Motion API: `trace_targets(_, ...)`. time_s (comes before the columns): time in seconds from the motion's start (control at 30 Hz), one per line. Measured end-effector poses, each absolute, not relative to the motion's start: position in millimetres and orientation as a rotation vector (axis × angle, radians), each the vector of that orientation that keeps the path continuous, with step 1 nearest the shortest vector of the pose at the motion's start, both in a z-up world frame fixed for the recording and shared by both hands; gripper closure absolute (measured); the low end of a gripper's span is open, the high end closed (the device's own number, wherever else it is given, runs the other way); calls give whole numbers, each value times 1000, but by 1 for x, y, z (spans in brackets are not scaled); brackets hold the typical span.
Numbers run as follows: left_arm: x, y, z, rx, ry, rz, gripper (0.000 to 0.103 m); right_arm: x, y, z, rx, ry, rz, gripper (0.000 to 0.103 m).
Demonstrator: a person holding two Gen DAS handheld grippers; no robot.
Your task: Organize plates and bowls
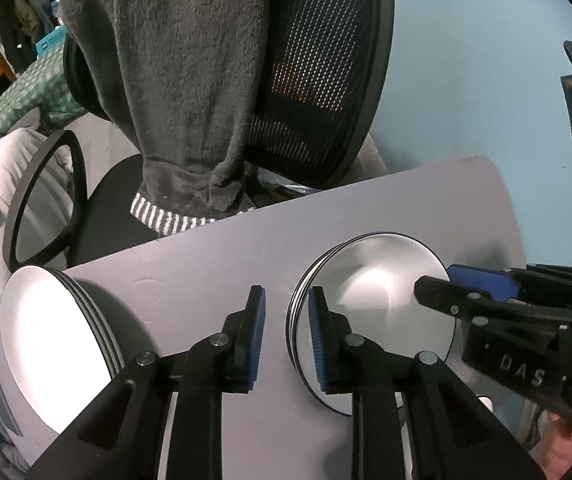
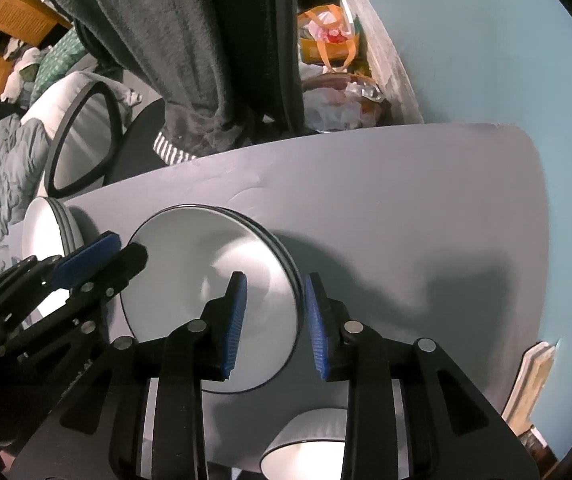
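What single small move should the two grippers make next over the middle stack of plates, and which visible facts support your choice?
Probably lift both grippers straight up and clear. The middle stack of plates lies flat on the table. The left gripper and right gripper each straddle its rim with jaws apart, pads not pressing, so the stack looks released. A second stack sits alongside.

Pale grey desk [image 2: 366, 184] against light blue wall [image 2: 466, 40]. Beyond far edge, black mesh office chair [image 1: 318, 80] draped with dark grey towel [image 1: 182, 80]. Far left, rumpled bed [image 2: 6, 184], wooden furniture [image 2: 14, 20].
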State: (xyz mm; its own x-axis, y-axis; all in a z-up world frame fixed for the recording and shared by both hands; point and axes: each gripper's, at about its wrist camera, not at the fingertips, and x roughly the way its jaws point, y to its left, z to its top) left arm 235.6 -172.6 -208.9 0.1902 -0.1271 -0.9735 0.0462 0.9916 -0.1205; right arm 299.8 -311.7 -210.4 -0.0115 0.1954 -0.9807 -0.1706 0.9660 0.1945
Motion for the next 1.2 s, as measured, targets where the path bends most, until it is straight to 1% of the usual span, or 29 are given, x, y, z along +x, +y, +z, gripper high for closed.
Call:
trace_targets(0.13, 233, -168, -205, -67, 1354, -106, 73, 299, -316, -204, 26, 1539, 277, 75)
trace_targets(0.23, 230, -164, -197, -59, 1333, -92, 72, 296, -318, -196, 12, 1514, 270, 75)
trace_targets(0.27, 229, -163, -194, -58, 1325, -90, 71, 295, -318, -192, 5, 1504, 267, 75)
trace_targets(0.33, 225, -161, -186, -51, 1301, -89, 64, 292, -318, -185, -14, 1480, 262, 74)
trace_targets(0.37, 224, -161, -184, -46, 1293, -89, 63, 290, -319, -181, -24, 1466, 258, 74)
trace_targets(0.5, 214, -158, -164, -30, 1246, -98, 62, 283, -319, -163, -68, 1406, 247, 68)
trace_targets(0.57, 208, -157, -154, -31, 1221, -107, 53, 279, -318, -152, -89, 1373, 243, 66)
trace_targets(0.6, 206, -156, -151, -31, 1211, -109, 52, 276, -318, -145, -102, 1350, 238, 64)
trace_targets(0.73, 194, -156, -132, -32, 1163, -128, 51, 267, -321, -128, -112, 1299, 223, 57)
trace_targets(0.87, 183, -158, -117, -42, 1137, -154, 50, 256, -322, -112, -105, 1263, 212, 53)
trace_targets(0.93, 177, -160, -110, -38, 1124, -167, 49, 249, -324, -105, -103, 1248, 204, 49)
trace_targets(1.2, 156, -165, -90, 7, 1085, -207, 47, 223, -333, -83, -83, 1209, 167, 44)
